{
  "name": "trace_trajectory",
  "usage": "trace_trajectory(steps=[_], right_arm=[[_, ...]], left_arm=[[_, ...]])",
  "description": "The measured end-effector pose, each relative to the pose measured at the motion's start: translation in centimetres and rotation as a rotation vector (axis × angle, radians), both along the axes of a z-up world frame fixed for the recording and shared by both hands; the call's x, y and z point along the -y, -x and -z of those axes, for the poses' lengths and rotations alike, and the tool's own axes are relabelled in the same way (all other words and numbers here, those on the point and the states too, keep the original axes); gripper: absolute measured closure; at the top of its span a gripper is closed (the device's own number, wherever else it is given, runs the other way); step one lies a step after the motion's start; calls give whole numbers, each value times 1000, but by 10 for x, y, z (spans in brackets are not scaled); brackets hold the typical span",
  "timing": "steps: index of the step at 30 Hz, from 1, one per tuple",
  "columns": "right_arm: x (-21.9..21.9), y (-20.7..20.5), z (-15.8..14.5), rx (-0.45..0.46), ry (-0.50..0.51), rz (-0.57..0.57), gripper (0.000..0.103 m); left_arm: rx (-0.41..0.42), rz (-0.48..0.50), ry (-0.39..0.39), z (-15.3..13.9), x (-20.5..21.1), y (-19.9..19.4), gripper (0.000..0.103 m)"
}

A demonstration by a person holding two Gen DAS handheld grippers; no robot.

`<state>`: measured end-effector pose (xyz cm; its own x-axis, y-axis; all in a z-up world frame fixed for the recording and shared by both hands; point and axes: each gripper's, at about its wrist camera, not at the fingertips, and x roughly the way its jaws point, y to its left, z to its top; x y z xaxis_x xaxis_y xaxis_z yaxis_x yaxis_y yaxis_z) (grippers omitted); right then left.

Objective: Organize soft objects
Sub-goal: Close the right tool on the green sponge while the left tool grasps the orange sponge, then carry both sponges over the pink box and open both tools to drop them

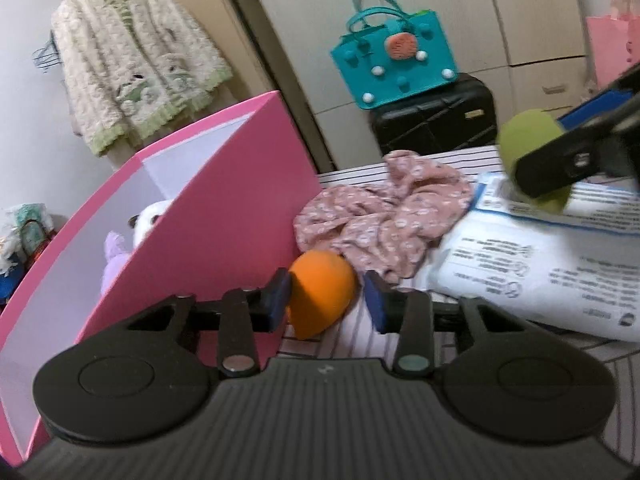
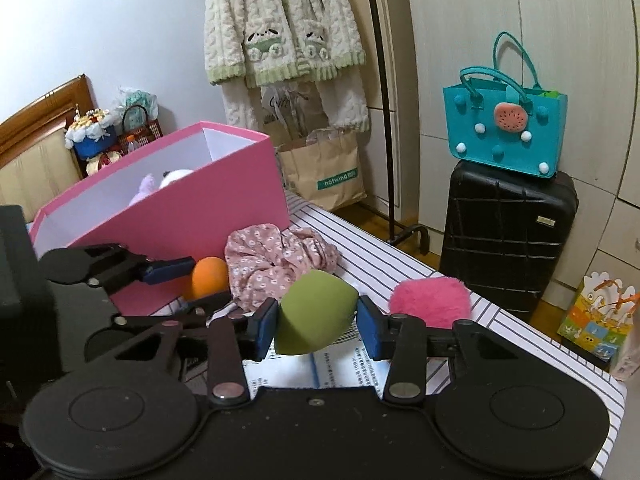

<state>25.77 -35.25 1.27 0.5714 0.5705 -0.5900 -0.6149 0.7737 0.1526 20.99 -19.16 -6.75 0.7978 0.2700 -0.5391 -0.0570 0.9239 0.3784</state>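
Note:
My left gripper holds an orange sponge between its blue pads, beside the pink box; the sponge also shows in the right wrist view. My right gripper is shut on a green sponge, lifted above a white printed packet. The green sponge shows at the right in the left wrist view. The pink box holds a white plush and a purple plush. A pink fluffy ball and a pink floral cloth lie on the striped bed.
A black suitcase with a teal bag on top stands beyond the bed. A fleece jacket hangs on a rack, a paper bag below it. A wooden headboard is at left.

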Motion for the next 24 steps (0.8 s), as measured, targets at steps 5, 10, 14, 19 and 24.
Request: trace_trajectory(steps=[5, 10, 14, 19, 24], right_arm=[[6, 12, -5, 5, -25, 25, 55], [8, 24, -12, -10, -28, 37, 55], [9, 29, -11, -70, -37, 68, 55], [8, 39, -11, -147, -45, 109, 55], [3, 59, -29, -153, -51, 115, 55]], left_arm=[[2, -1, 30, -3, -6, 5, 76], [-28, 36, 82, -9, -9, 17, 76], [-78, 78, 166, -18, -18, 28, 77], [-115, 178, 295, -50, -34, 54, 77], [-78, 259, 377, -96, -63, 72, 76]])
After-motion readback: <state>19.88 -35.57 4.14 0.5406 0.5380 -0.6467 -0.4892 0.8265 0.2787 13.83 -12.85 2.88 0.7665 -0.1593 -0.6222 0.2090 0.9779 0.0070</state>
